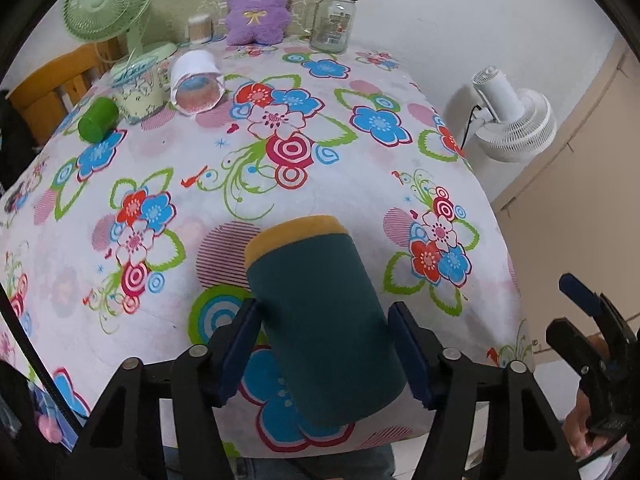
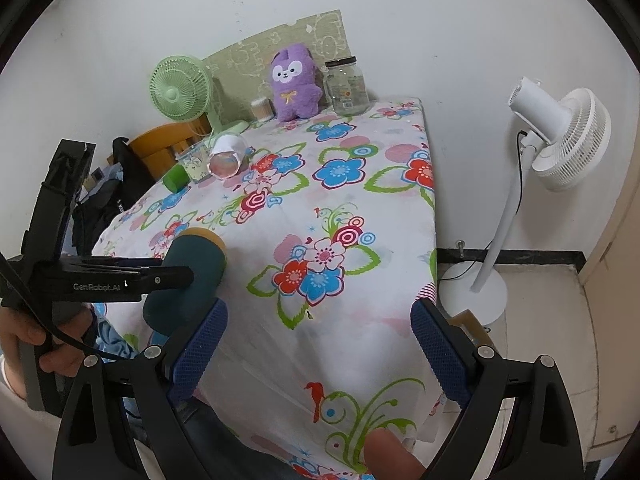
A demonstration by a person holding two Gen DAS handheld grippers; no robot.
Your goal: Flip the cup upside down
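Note:
A dark teal cup [image 1: 316, 320] with a yellow band at one end is held tilted above the flowered tablecloth, yellow end pointing away from me. My left gripper [image 1: 324, 344] is shut on its body, one blue pad on each side. In the right wrist view the same cup [image 2: 188, 276] shows at the left with the left gripper's black finger across it. My right gripper [image 2: 320, 352] is open and empty, over the table's near right corner.
At the far left of the table lie a clear tipped-over cup [image 1: 196, 82], a patterned cup [image 1: 140, 98] and a green cylinder [image 1: 98, 118]. A purple plush [image 1: 258, 4], a glass jar [image 1: 334, 22] and a green fan [image 1: 106, 8] stand at the back. A white floor fan [image 2: 556, 136] stands to the right.

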